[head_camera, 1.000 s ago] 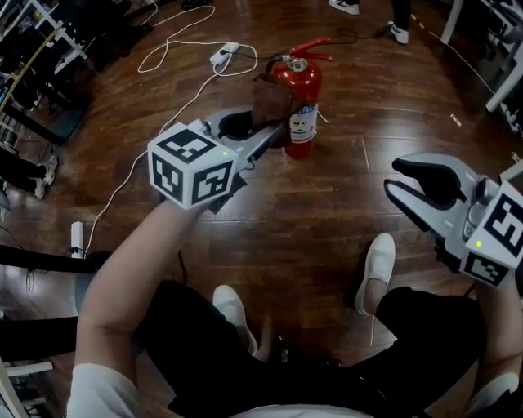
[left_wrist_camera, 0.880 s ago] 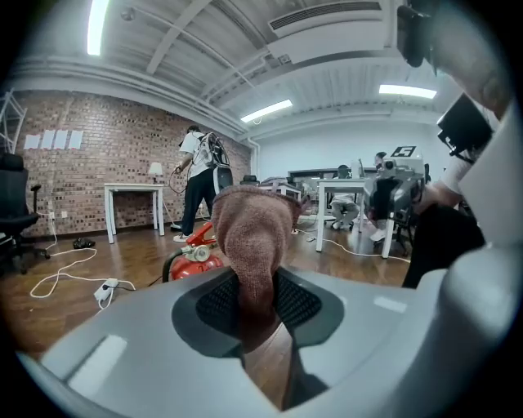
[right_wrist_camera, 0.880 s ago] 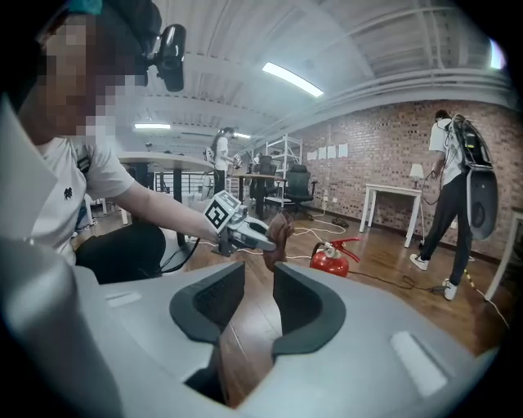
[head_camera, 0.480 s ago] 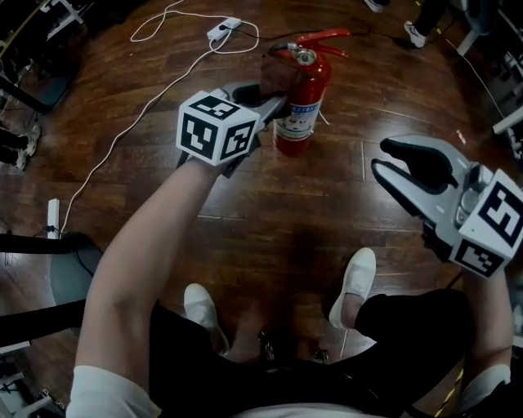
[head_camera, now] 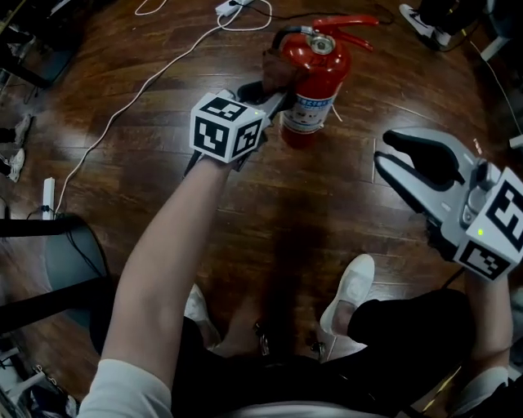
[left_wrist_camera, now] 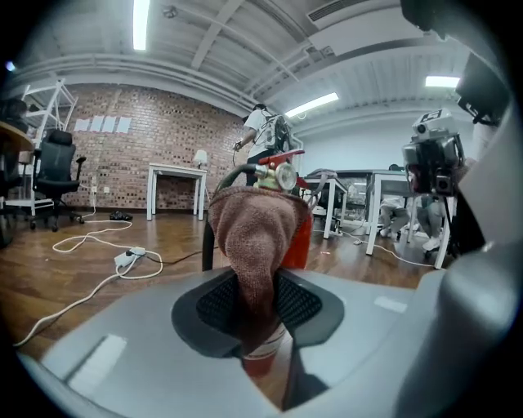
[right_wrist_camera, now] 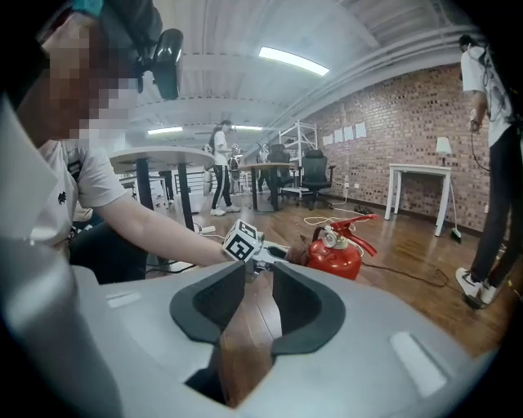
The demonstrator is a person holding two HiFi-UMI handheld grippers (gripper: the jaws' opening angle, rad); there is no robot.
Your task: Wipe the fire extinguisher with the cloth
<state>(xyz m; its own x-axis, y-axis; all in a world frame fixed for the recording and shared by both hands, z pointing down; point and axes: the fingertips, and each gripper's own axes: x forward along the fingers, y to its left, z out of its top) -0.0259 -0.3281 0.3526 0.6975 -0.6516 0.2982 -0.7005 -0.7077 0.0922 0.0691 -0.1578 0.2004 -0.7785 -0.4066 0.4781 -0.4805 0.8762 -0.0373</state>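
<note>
A red fire extinguisher (head_camera: pixel 315 82) stands upright on the wooden floor, with its gauge and lever on top. My left gripper (head_camera: pixel 274 91) is shut on a brown cloth (head_camera: pixel 276 68), which it presses against the extinguisher's upper left side. In the left gripper view the cloth (left_wrist_camera: pixel 255 237) hangs between the pads and hides most of the red body (left_wrist_camera: pixel 299 242). My right gripper (head_camera: pixel 402 163) hovers open and empty to the right of the extinguisher, apart from it. The right gripper view looks over its jaws (right_wrist_camera: pixel 257 290) at the extinguisher (right_wrist_camera: pixel 339 255) and the left gripper's cube (right_wrist_camera: pixel 243 241).
A white cable with a power strip (head_camera: pixel 230 7) runs across the floor behind the extinguisher. The person's white shoes (head_camera: pixel 350 287) are planted near the bottom. A chair base (head_camera: pixel 69 261) sits at the left. Desks and office chairs (left_wrist_camera: pixel 176 184) stand farther off.
The left gripper has reached forward with the cloth and now sits higher on the extinguisher's left side. The head view has shifted toward the extinguisher. The right gripper has barely moved.
</note>
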